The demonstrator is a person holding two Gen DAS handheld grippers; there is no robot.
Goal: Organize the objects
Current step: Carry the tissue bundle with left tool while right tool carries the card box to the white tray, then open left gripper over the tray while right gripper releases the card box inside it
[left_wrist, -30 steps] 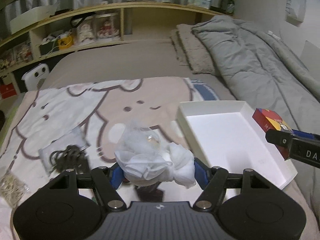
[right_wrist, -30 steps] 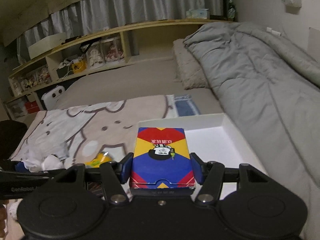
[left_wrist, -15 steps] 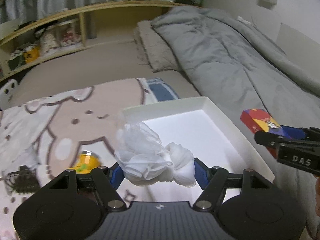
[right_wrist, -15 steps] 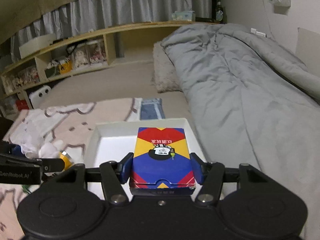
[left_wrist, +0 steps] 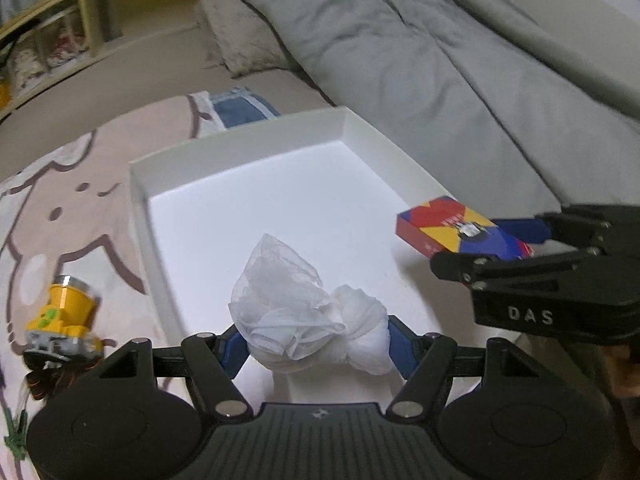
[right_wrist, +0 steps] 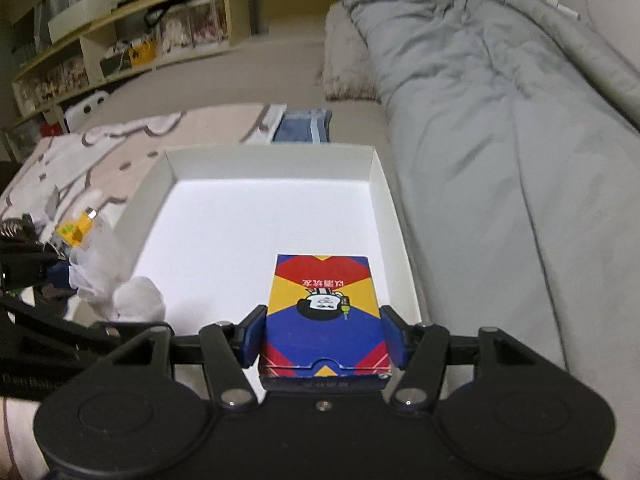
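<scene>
Delivery is the step in hand: our left hand-held gripper (left_wrist: 316, 350) clamps the white mesh bundle (left_wrist: 308, 328) and our right hand-held gripper (right_wrist: 322, 338) clamps the card box (right_wrist: 322, 312), both over the white tray (right_wrist: 168, 168), so next we lower and let go.

Dim room; motion blur; fisheye-warped, vignetted edges.

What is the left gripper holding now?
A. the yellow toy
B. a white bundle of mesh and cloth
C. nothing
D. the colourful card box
B: in the left wrist view the left gripper has its blue pads pressed on the white bundle over the white tray; the right gripper has the card box.
</scene>
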